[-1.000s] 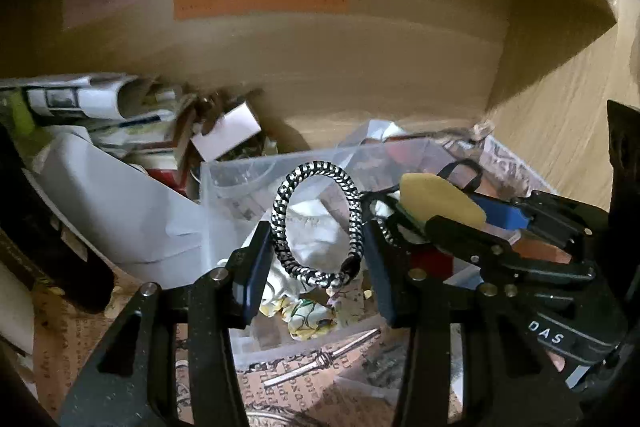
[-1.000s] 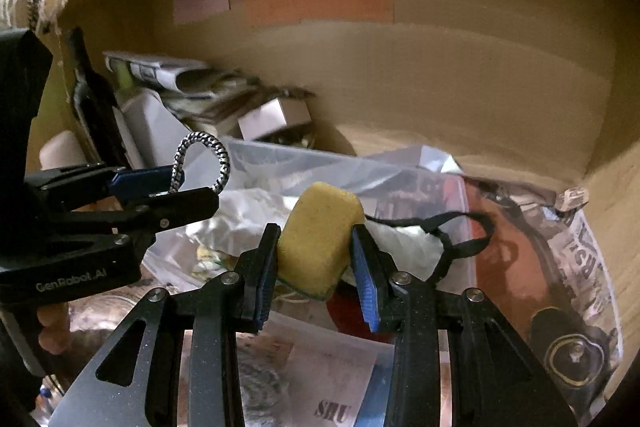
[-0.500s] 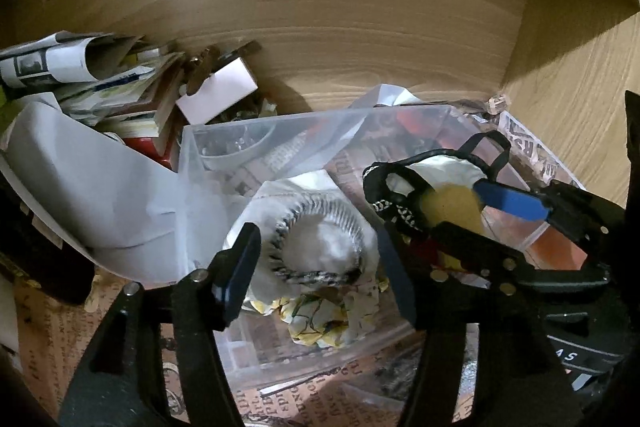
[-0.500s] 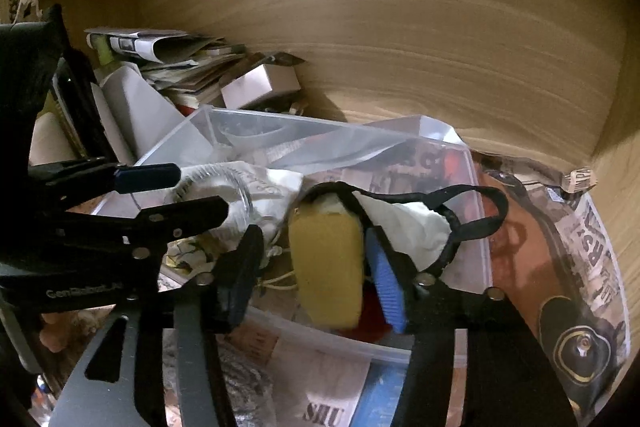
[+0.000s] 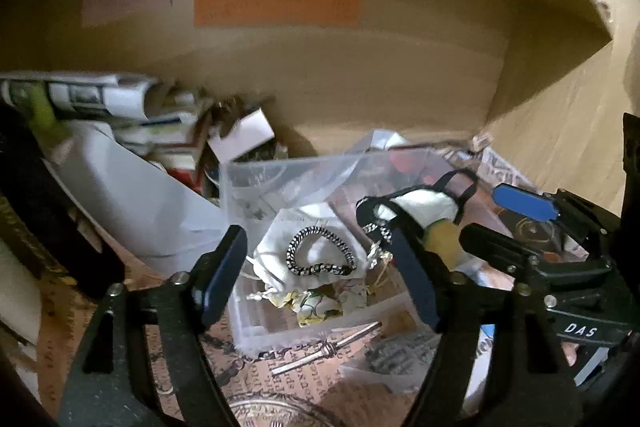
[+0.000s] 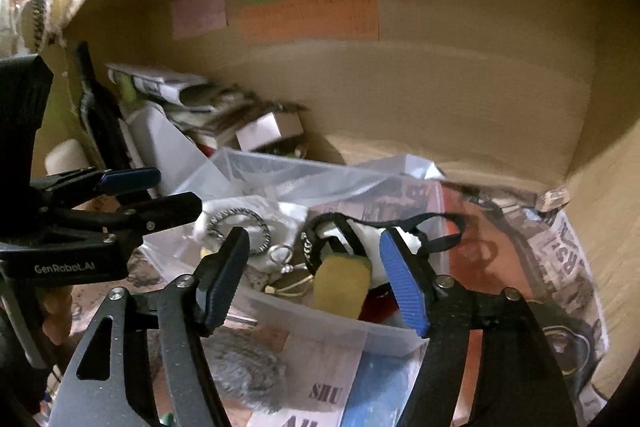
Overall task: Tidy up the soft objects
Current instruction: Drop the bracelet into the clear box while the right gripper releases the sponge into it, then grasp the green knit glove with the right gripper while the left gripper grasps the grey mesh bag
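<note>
A clear plastic bin (image 5: 256,327) (image 6: 384,337) sits on the shelf floor. A black-and-white braided loop (image 5: 320,257) (image 6: 244,227) lies in it on white cloth (image 5: 280,239). A yellow sponge (image 6: 342,285) (image 5: 442,239) stands in the bin beside a white cloth with black straps (image 5: 424,205) (image 6: 372,235). My left gripper (image 5: 316,279) is open and empty above the loop. My right gripper (image 6: 316,275) is open, its fingers on either side of the sponge and apart from it.
A wooden back wall carries pink, green and orange paper labels (image 5: 276,3). Rolled papers and small boxes (image 5: 132,107) are piled at the left. A white sheet (image 5: 132,203) leans beside the bin. Printed paper (image 6: 568,267) lines the floor. A grey fuzzy object (image 6: 244,375) lies in front.
Both grippers have opened. The braided loop dropped from the left gripper onto the cloth in the bin. The sponge left the right gripper and now stands in the bin.
</note>
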